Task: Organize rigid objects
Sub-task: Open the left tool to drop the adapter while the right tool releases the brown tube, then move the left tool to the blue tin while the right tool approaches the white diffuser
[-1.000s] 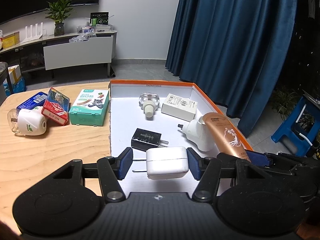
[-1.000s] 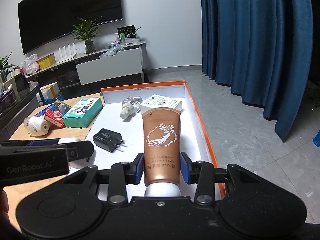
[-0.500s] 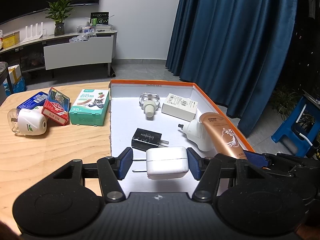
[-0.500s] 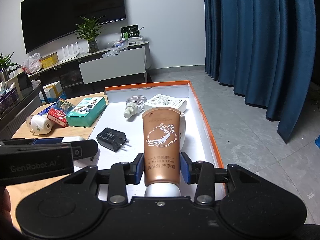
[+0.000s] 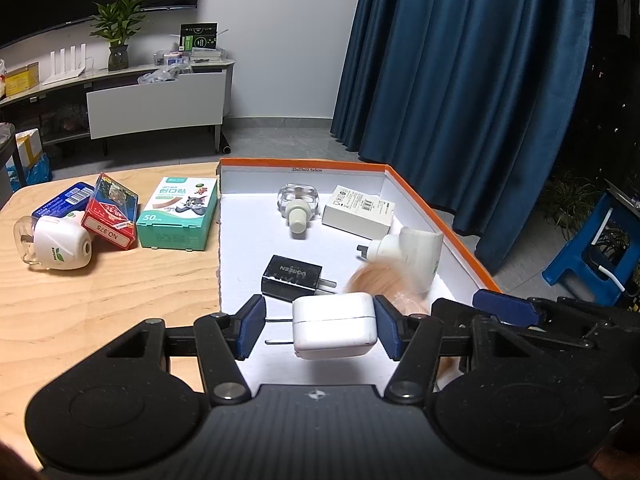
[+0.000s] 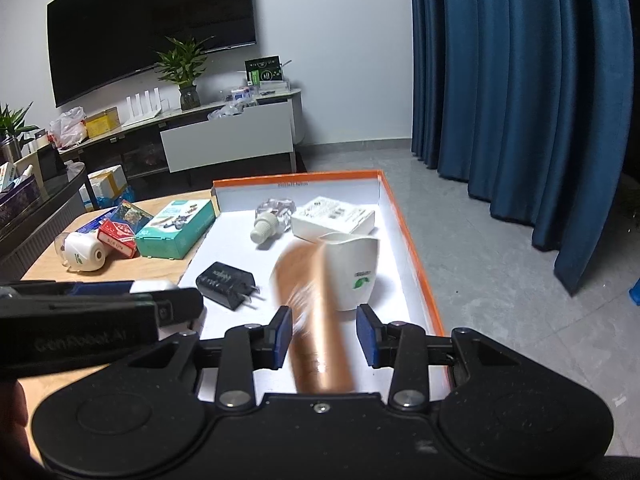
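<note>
My left gripper (image 5: 320,330) is shut on a white plug adapter (image 5: 334,330), held above the near end of the orange-rimmed white box (image 5: 440,220). My right gripper (image 6: 326,334) is open; a bronze tube (image 6: 316,320), motion-blurred, sits loose between its pads, tilted left. It also shows blurred in the left wrist view (image 5: 384,284). In the box lie a black charger (image 5: 292,278), a white vaporizer (image 5: 412,246), a clear bottle (image 5: 298,208) and a white carton (image 5: 358,212).
On the wooden table (image 5: 80,304) left of the box lie a teal plaster box (image 5: 176,214), a red card pack (image 5: 110,212), a blue pack (image 5: 60,204) and a white vaporizer (image 5: 56,248). Blue curtains (image 5: 460,80) hang right.
My right gripper has opened and let go of the bronze tube, which is blurred and dropping toward the box floor. The left gripper holds still with the white adapter.
</note>
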Demonstrator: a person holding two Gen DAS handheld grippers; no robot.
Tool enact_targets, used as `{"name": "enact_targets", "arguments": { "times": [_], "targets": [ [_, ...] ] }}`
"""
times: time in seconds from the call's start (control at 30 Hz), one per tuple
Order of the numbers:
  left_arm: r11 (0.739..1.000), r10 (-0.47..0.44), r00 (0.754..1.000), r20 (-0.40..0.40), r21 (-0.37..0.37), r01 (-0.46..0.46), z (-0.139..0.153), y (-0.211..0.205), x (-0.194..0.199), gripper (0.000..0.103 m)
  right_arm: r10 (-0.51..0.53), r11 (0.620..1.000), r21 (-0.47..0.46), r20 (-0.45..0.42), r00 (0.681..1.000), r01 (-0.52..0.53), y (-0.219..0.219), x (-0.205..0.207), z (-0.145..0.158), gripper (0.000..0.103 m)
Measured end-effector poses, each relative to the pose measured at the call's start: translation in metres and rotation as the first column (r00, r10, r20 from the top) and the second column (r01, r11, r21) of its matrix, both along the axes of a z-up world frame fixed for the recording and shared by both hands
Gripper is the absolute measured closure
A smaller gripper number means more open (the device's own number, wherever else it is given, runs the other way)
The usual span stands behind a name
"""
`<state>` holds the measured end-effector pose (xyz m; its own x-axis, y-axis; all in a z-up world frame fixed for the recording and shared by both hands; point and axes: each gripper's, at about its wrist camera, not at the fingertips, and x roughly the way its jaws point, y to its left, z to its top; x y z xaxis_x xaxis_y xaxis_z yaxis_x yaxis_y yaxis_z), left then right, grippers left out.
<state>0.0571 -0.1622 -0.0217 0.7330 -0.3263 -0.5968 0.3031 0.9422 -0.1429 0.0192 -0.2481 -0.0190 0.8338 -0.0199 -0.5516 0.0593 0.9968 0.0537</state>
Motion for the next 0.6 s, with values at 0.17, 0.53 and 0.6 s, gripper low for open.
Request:
{"name": "enact_targets", "arguments": {
  "times": [0.17, 0.53, 0.6],
  "targets": [
    [1.0, -0.01, 1.0, -0.011, -0.003, 0.01, -0.001, 0.0, 0.001, 0.044, -0.022, 1.0, 0.003, 0.029, 0.999, 0.022, -0.003, -0.005, 0.004, 0.053],
    [0.999, 0.01, 1.0, 0.011, -0.039, -0.009, 0.008, 0.011, 0.0, 0.018, -0.069, 0.997, -0.02, 0.078, 0.995, 0.07, -0.01, -0.006, 0.026, 0.025],
    [0.999, 0.035, 0.999, 0.022, -0.029, -0.035, 0.01, 0.02, -0.001, 0.015, -0.043, 0.999, -0.027, 0.08, 0.996, 0.046, -0.004, -0.005, 0.029, 0.024]
  ]
}}
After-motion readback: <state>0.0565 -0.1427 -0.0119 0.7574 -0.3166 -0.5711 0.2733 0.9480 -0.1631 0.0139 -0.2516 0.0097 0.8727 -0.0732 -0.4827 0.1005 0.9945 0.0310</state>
